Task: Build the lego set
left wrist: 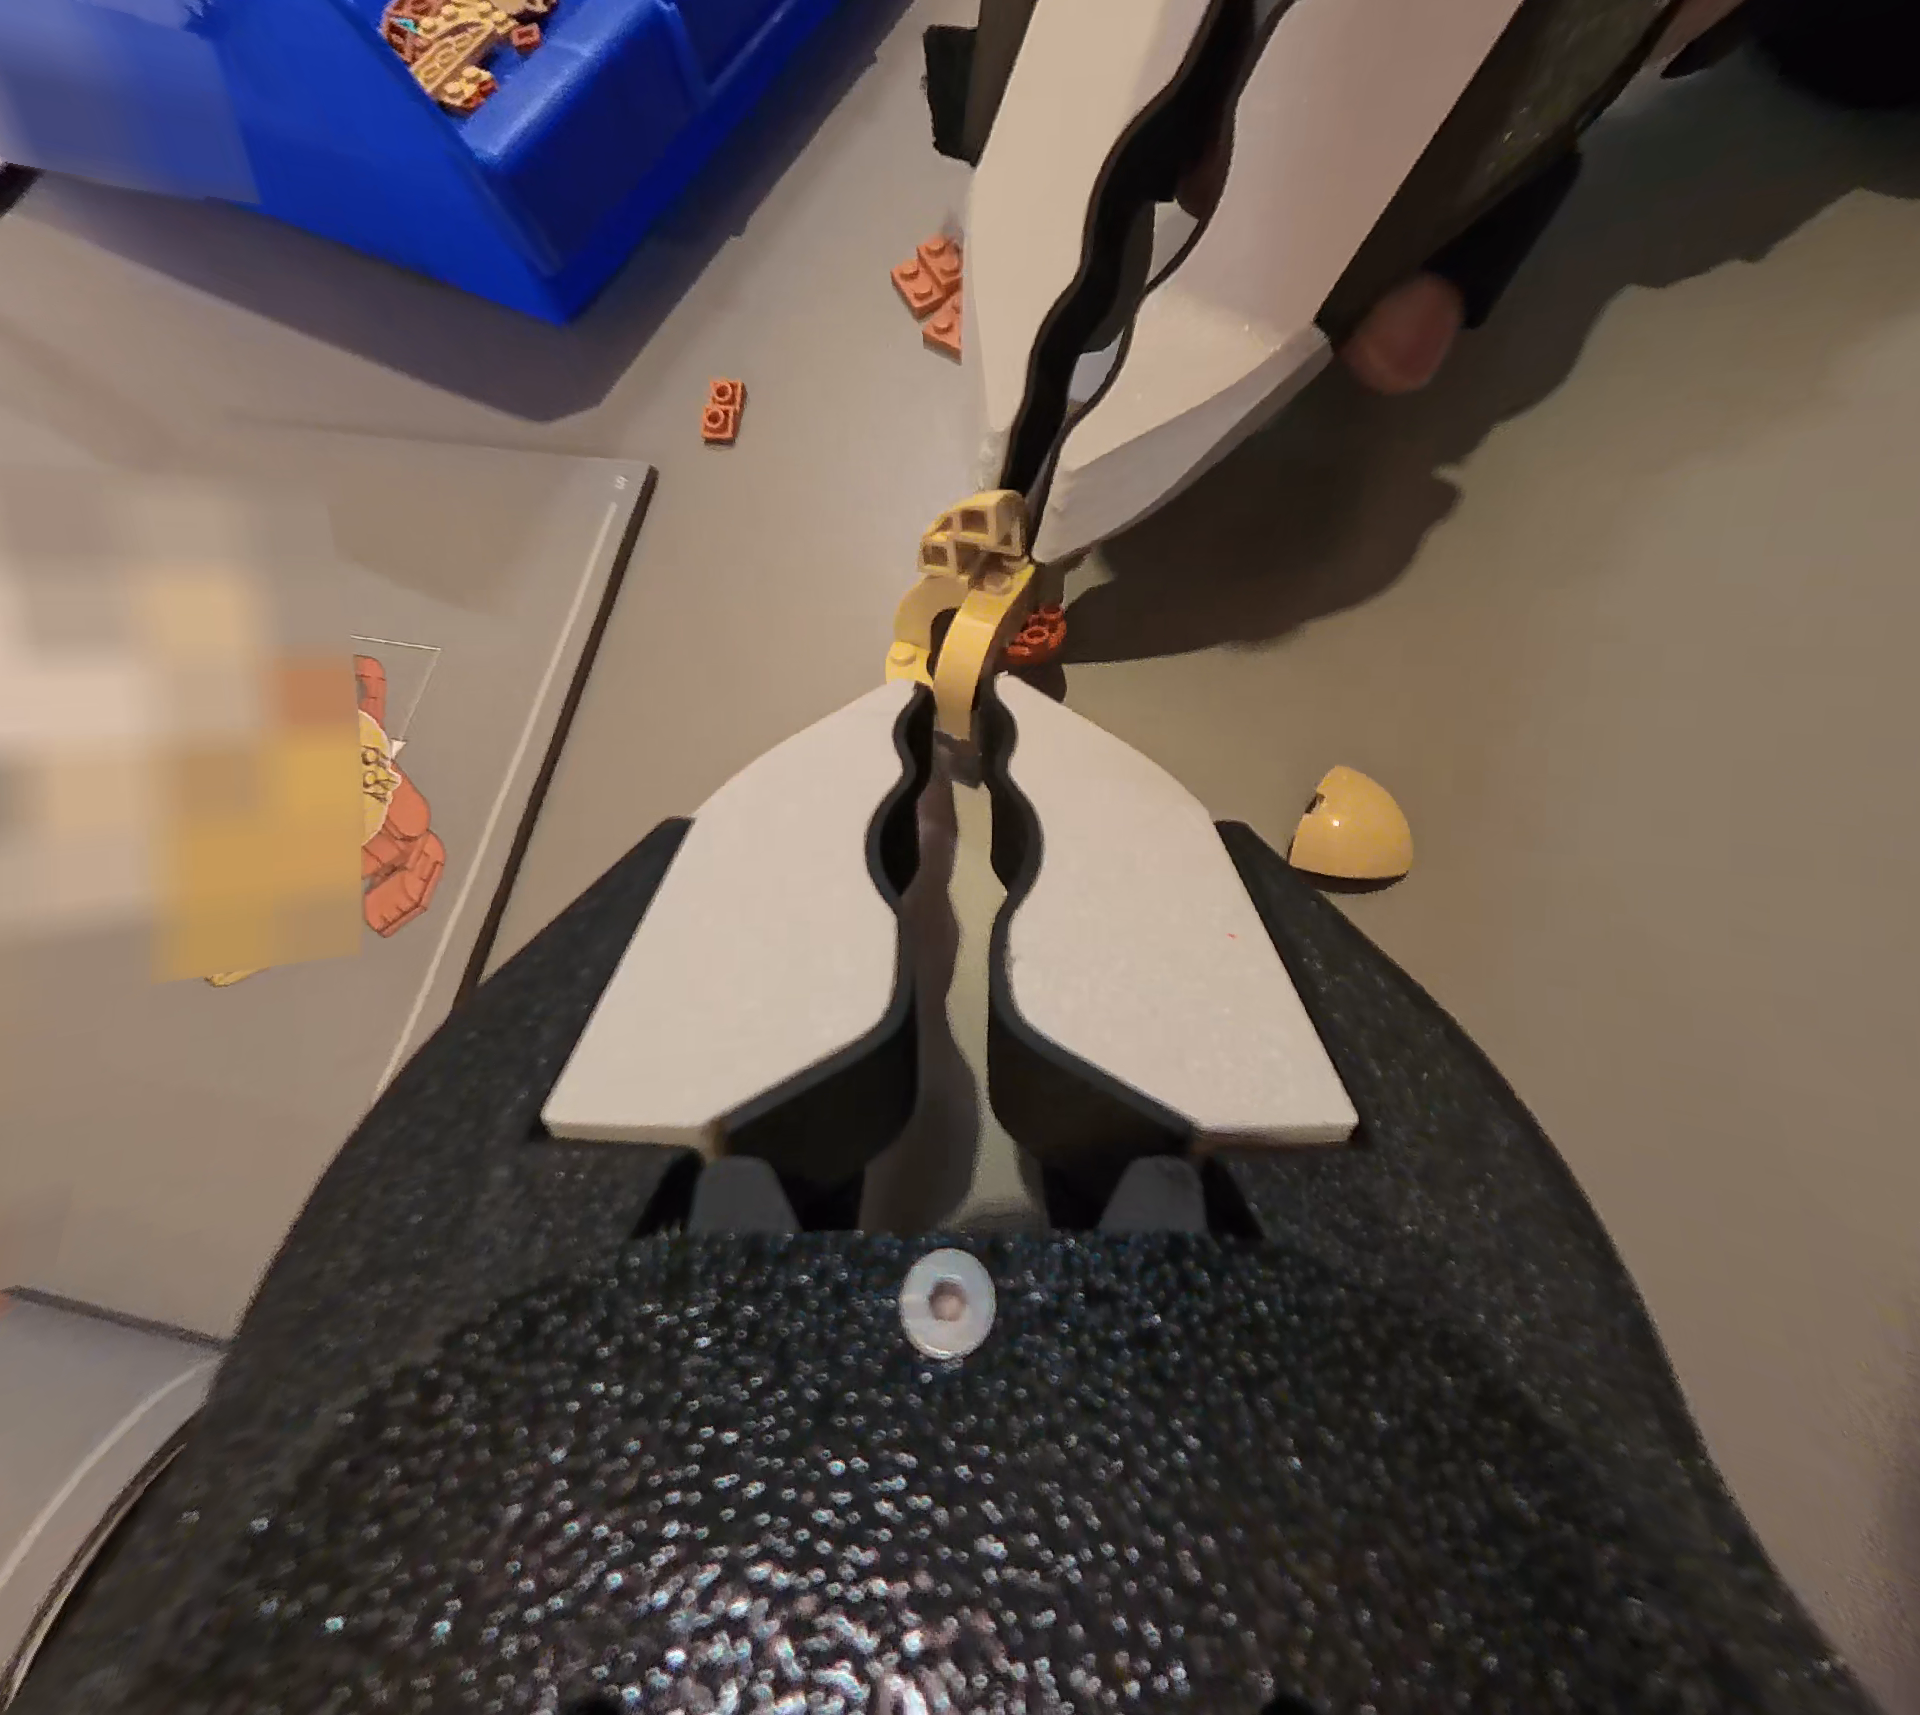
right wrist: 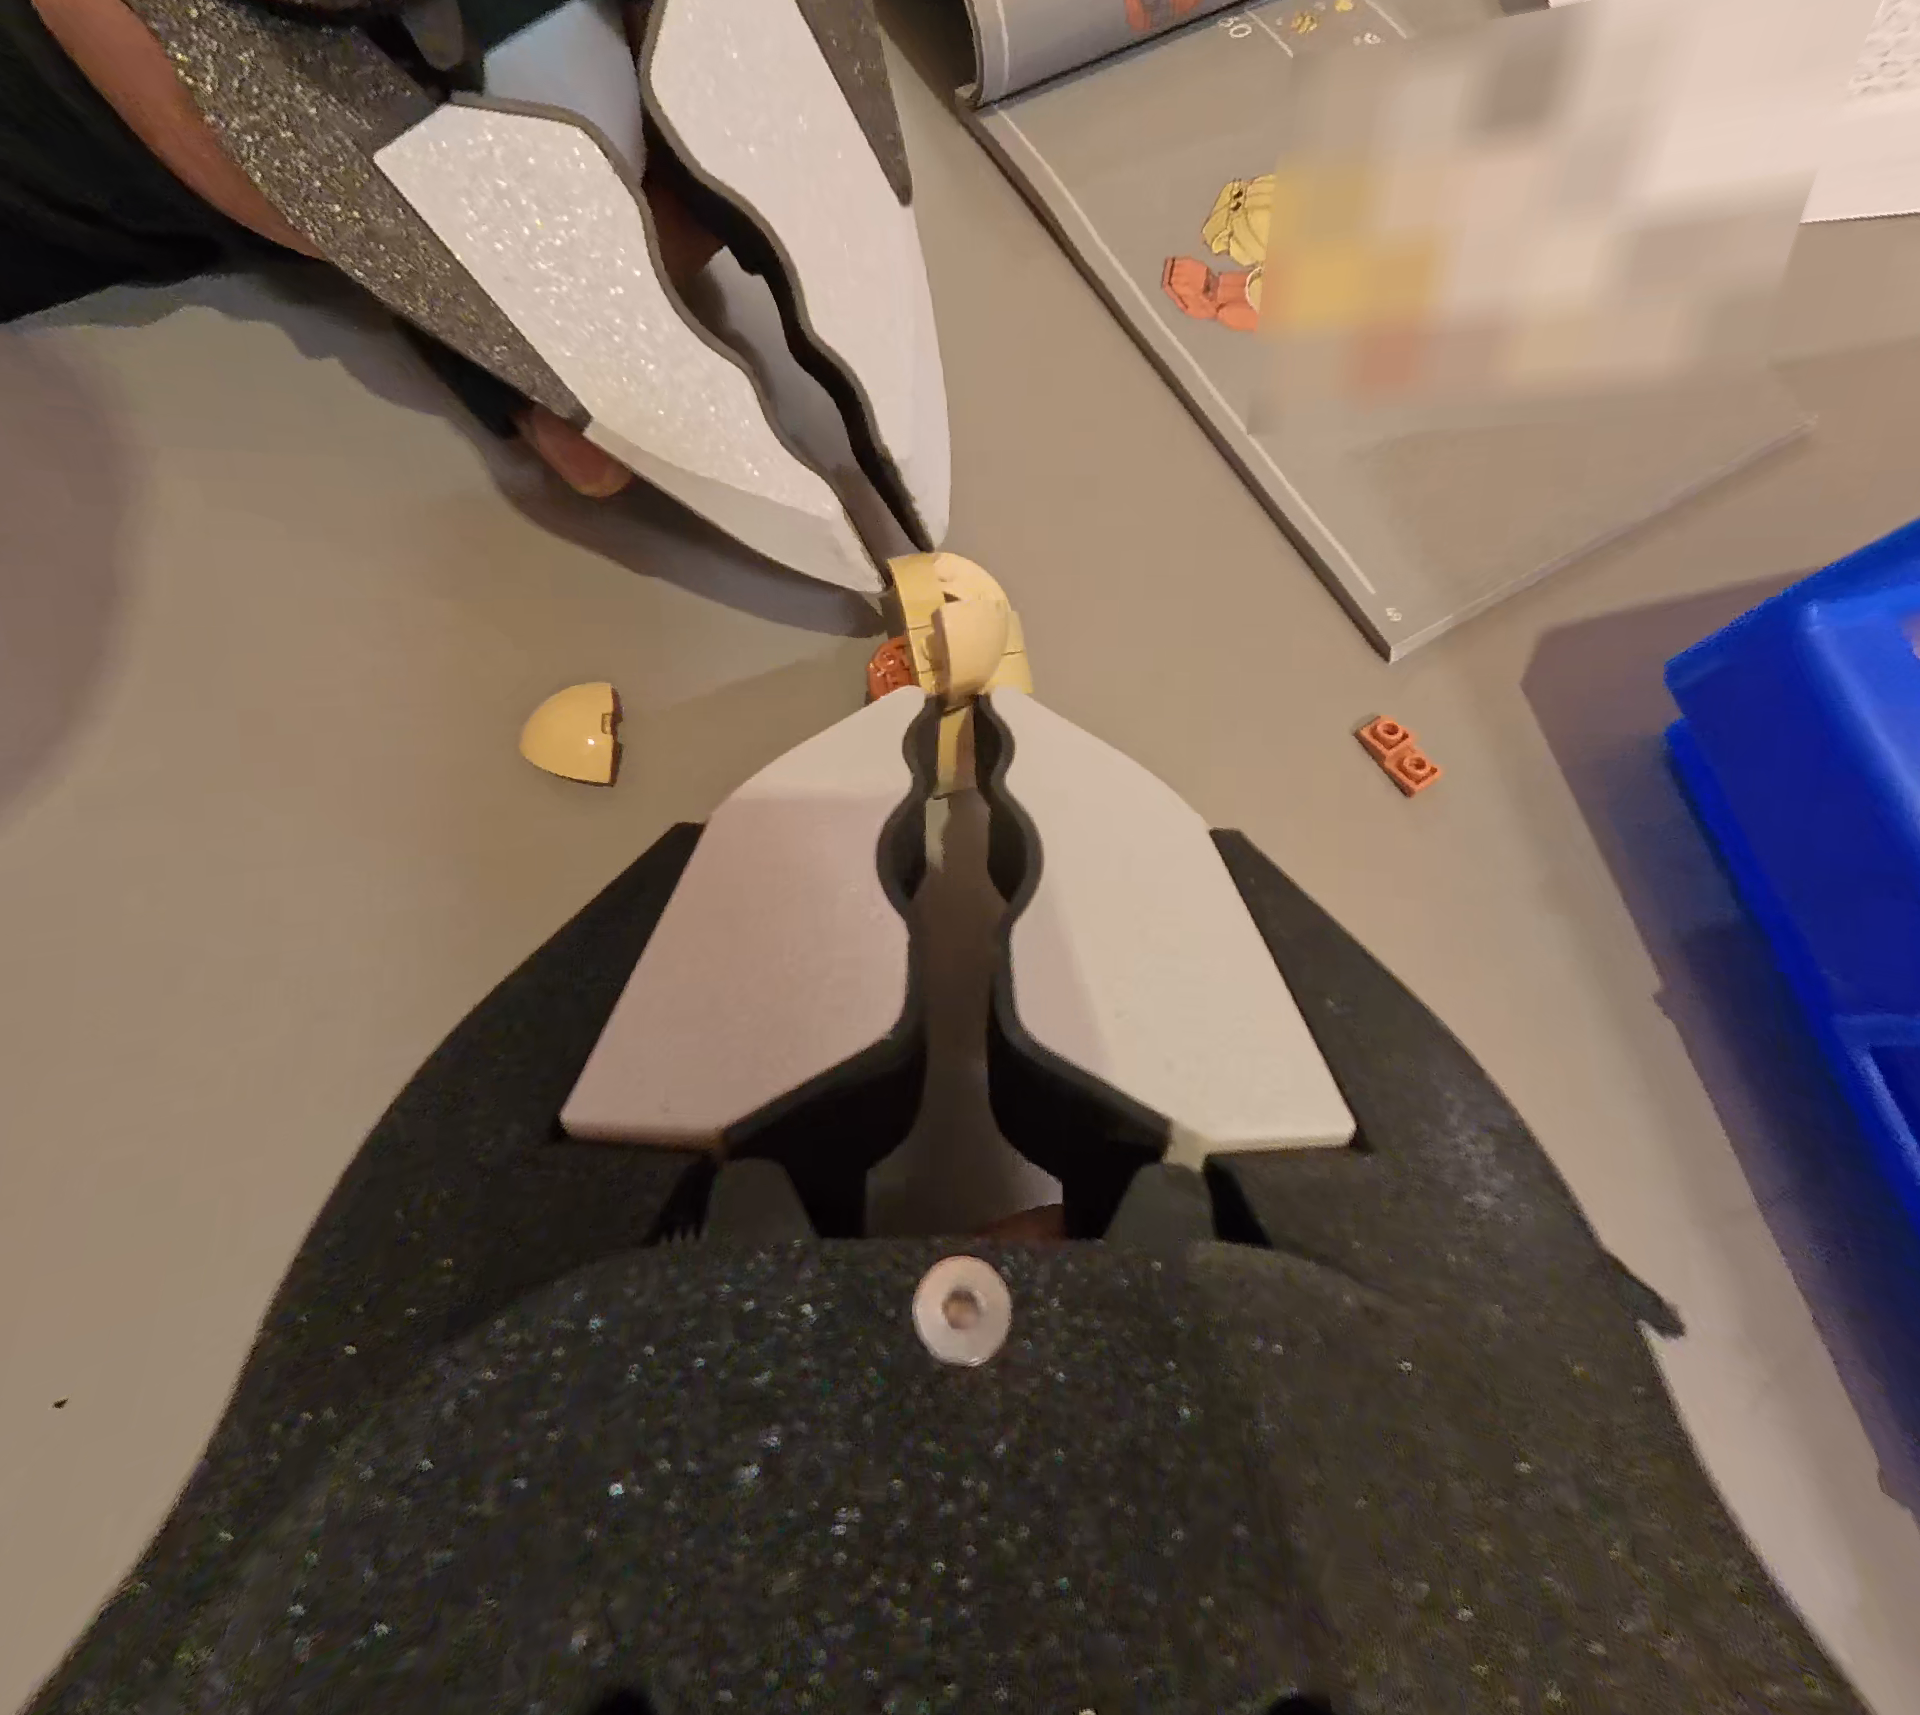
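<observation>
Left gripper (left wrist: 951, 709) and right gripper (right wrist: 956, 720) both clamp tan assembly (left wrist: 966, 616); light, rigid, joints fragile; pinch near flat edges.

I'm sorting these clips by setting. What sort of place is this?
Probably an indoor hobby or work table, set up for brick building. A plain grey tabletop holds a blue parts bin of loose bricks and an open instruction booklet, with stray brown plates lying about.
</observation>
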### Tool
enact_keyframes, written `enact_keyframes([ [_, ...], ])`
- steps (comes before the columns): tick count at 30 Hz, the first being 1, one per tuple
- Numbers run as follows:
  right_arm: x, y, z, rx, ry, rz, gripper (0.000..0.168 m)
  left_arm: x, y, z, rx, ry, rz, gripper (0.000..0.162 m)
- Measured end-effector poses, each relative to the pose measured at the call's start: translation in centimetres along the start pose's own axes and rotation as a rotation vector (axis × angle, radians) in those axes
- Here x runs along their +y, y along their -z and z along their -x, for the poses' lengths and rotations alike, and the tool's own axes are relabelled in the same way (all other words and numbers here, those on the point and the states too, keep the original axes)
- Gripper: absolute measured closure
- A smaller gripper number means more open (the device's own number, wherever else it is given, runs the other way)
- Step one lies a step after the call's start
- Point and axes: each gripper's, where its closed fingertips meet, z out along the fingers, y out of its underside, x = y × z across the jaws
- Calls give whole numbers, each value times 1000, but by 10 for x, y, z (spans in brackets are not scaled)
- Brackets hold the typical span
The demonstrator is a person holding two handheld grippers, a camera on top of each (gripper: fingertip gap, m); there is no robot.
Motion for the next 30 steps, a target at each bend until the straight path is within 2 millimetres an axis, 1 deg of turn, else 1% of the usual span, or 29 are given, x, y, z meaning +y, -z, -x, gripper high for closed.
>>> enact_keyframes([
  [2,1,1,-1,1,-4,3,163,0,-2,0,3,8,7,154],
  [5,4,0,-1,1,7,21,163,6,-4,-3,33,38,51,154],
  [8,8,-1,2,3,47,52,165,11,-4,-3,42,58,84,154],
  [11,10,-2,1,30,84,73,164,12,-4,-4,40,65,92,154],
  [18,6,-2,-1,53,123,51,159,12,-2,-4,29,57,81,154],
  [25,2,-7,3,70,206,32,154,12,-3,-6,25,32,88,154],
  [30,2,-8,2,89,246,39,154,13,-3,-6,18,30,94,154],
])
